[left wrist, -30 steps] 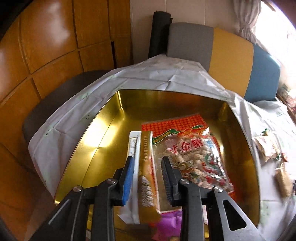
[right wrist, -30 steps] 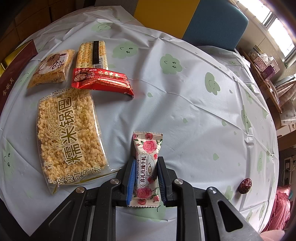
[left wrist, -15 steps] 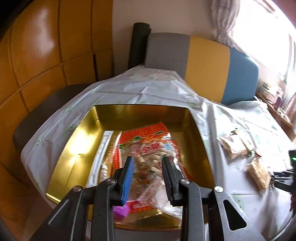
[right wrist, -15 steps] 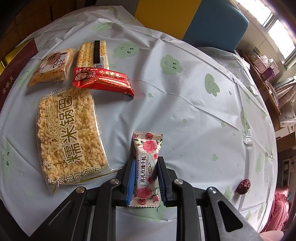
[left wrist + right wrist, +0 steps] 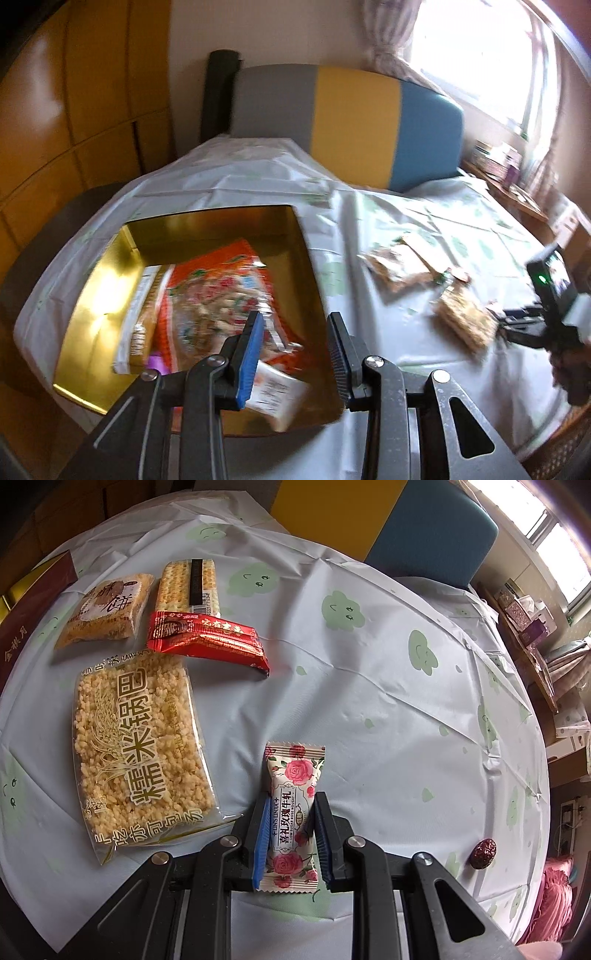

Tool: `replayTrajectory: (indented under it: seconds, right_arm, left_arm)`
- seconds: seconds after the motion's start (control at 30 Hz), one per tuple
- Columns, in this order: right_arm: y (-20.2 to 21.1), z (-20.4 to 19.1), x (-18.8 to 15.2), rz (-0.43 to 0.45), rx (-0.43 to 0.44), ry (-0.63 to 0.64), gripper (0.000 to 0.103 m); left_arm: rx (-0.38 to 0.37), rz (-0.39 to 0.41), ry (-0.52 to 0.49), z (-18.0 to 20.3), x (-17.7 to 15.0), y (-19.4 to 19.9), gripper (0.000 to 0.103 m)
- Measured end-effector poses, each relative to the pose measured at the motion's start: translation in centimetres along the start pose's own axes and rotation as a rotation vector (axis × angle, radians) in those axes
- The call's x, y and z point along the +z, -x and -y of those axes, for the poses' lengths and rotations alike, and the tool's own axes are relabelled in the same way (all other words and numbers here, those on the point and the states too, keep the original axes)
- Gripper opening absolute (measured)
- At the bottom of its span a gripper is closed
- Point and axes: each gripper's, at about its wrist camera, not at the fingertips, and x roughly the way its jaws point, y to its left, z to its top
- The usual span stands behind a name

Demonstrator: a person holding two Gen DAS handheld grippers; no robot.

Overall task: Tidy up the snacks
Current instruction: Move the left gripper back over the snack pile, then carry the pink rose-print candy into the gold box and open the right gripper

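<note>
We count several packets already in the gold tin (image 5: 310, 258): a red bag (image 5: 218, 295) and a slim packet beside it. Left gripper (image 5: 293, 347) is above the tin's near corner, jaws opening, nothing between them. Right gripper (image 5: 290, 834) is clamped on the rose candy (image 5: 293, 805). Still on the tablecloth (image 5: 369, 701): rice cake (image 5: 136, 746), red bar (image 5: 207, 638), crackers, date (image 5: 483, 853). Clear cloth lies right of the packets; the tin's walls need clearing.
</note>
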Motion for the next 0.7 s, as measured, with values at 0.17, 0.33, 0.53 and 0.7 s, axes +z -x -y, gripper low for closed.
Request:
replayTrajectory:
  seconds: [0.17, 0.33, 0.53, 0.7]
  right_arm:
    - [0.0, 0.0, 0.0, -0.001, 0.003, -0.004, 0.022]
    - [-0.1, 0.5, 0.1, -0.002, 0.012, -0.009, 0.020]
    - [-0.5, 1.1, 0.4, -0.004, 0.026, -0.024, 0.020]
    - [-0.6, 1.9, 0.9, -0.003, 0.045, -0.056, 0.019]
  left_arm:
    - [-0.141, -0.008, -0.096, 3.8, -1.1, 0.2, 0.036]
    - [-0.255, -0.044, -0.219, 8.2, -3.5, -0.5, 0.036]
    - [-0.291, -0.137, -0.286, 11.0, -6.9, -3.1, 0.036]
    - [-0.292, -0.156, -0.281, 10.9, -8.6, -4.4, 0.036]
